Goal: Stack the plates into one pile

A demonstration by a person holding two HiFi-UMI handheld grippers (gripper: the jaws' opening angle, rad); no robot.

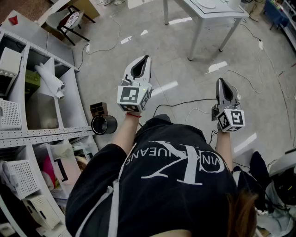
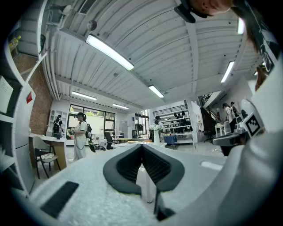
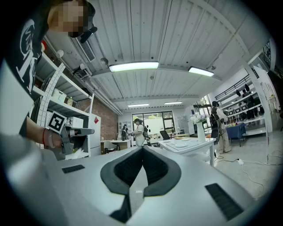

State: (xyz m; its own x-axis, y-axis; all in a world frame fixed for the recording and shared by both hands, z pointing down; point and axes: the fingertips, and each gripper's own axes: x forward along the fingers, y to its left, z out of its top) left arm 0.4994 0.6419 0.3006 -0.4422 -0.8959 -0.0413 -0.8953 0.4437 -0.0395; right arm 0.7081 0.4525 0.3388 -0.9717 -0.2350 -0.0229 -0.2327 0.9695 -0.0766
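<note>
The plates (image 3: pixel 181 142) lie on a white table (image 3: pixel 194 148) some way ahead in the right gripper view; in the head view the same table (image 1: pixel 217 13) stands at the top edge with a plate (image 1: pixel 206 3) on it. My left gripper (image 1: pixel 144 59) and right gripper (image 1: pixel 220 81) are both held level over the bare floor, well short of the table. Each is shut with nothing between its jaws, as the left gripper view (image 2: pixel 142 145) and the right gripper view (image 3: pixel 142 149) show.
A grey shelving unit (image 1: pixel 41 99) full of boxes and baskets runs along the left. A black cylinder (image 1: pixel 103 124) and cables (image 1: pixel 185 104) lie on the floor. A chair (image 1: pixel 69 21) stands far left. A vase (image 3: pixel 197 128) stands on the table; people stand in the distance.
</note>
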